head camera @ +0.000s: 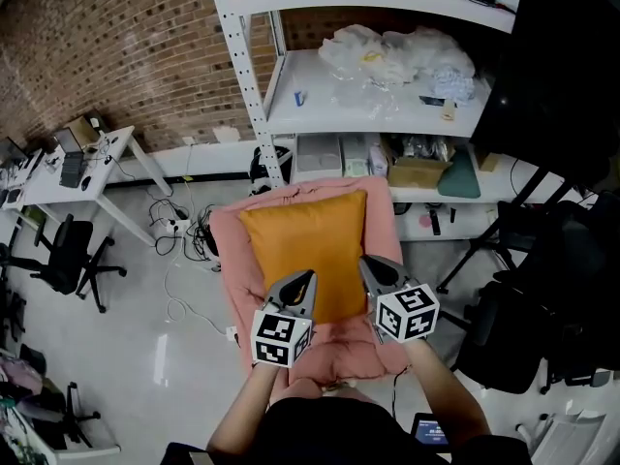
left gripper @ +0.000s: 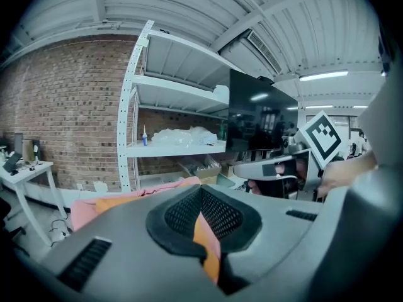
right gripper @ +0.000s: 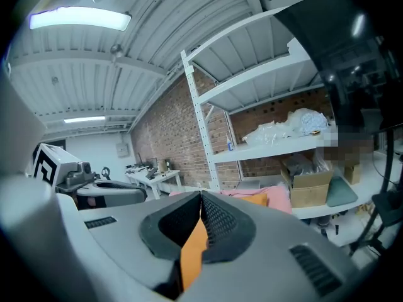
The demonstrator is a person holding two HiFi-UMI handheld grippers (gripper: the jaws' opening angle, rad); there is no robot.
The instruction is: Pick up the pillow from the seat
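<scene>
Head view: looking steeply down on the orange pillow (head camera: 305, 245), lying flat along the pink seat (head camera: 231, 245) in front of the white shelf (head camera: 378, 114). Pinching the pillow's near end with the left hand-held gripper (head camera: 306, 281) on its left part and the right hand-held gripper (head camera: 367, 264) at its right edge, with both pairs of jaws pressed together on the fabric. Showing, in the left gripper view and the right gripper view alike, a strip of orange fabric squeezed between the dark ribbed pads (left gripper: 223, 216).
</scene>
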